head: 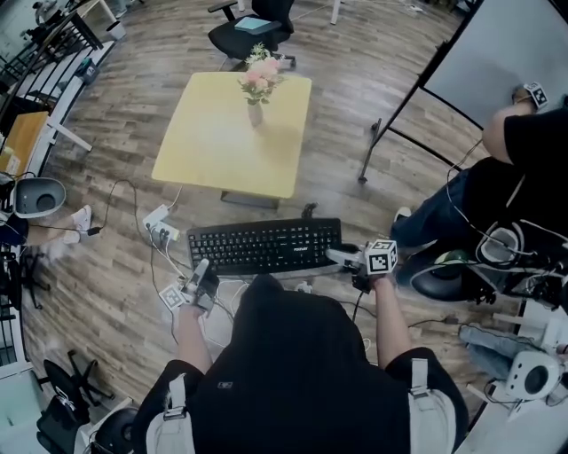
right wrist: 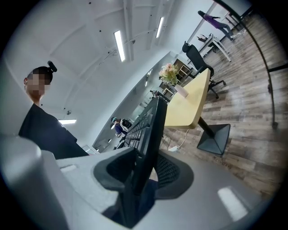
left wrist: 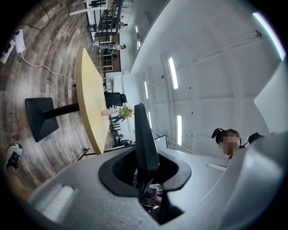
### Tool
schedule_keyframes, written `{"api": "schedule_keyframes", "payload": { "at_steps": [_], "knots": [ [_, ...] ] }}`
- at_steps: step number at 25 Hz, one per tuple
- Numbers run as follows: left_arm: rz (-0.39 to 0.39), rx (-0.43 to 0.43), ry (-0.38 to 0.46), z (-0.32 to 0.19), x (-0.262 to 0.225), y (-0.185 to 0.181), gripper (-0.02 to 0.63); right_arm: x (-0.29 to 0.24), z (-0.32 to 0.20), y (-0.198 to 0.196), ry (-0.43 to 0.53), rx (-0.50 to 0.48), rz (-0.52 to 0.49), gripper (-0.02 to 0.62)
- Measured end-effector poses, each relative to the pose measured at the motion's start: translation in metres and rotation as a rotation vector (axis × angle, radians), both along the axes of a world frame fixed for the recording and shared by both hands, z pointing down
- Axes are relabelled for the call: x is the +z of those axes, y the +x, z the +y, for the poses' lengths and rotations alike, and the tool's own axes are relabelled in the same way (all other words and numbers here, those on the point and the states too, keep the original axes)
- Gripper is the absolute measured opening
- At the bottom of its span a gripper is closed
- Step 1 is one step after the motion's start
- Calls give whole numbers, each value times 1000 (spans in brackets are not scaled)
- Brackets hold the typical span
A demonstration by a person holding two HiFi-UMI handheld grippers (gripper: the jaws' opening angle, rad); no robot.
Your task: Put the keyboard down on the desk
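Observation:
I hold a black keyboard (head: pixel 264 246) level in the air in front of me, over the wooden floor, just short of the near edge of the yellow desk (head: pixel 213 142). My left gripper (head: pixel 202 273) is shut on its left end and my right gripper (head: pixel 344 257) on its right end. In the left gripper view the keyboard (left wrist: pixel 143 139) stands edge-on between the jaws of the left gripper (left wrist: pixel 145 173), with the desk (left wrist: pixel 89 105) beyond. In the right gripper view the keyboard (right wrist: pixel 150 134) is likewise pinched edge-on by the right gripper (right wrist: pixel 140 175).
A vase of pink flowers (head: pixel 257 87) stands on the desk's far half. A power strip (head: pixel 158 222) and cables lie on the floor left of the keyboard. A whiteboard stand (head: pixel 404 106) and a seated person (head: pixel 510 191) are at the right, and a black office chair (head: pixel 253 27) is behind the desk.

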State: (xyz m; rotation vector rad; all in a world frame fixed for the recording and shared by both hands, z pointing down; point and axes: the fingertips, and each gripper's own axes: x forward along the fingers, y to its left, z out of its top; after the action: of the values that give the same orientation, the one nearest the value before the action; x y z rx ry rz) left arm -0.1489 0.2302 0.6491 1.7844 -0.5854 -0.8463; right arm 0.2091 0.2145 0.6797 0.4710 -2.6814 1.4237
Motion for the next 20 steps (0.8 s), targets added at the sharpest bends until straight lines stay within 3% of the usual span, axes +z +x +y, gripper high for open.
{"api": "schedule_keyframes", "payload": {
  "at_steps": [20],
  "knots": [
    [2, -2, -38, -84, 9, -43, 80, 4, -85, -42, -29, 7, 32, 143]
  ]
}}
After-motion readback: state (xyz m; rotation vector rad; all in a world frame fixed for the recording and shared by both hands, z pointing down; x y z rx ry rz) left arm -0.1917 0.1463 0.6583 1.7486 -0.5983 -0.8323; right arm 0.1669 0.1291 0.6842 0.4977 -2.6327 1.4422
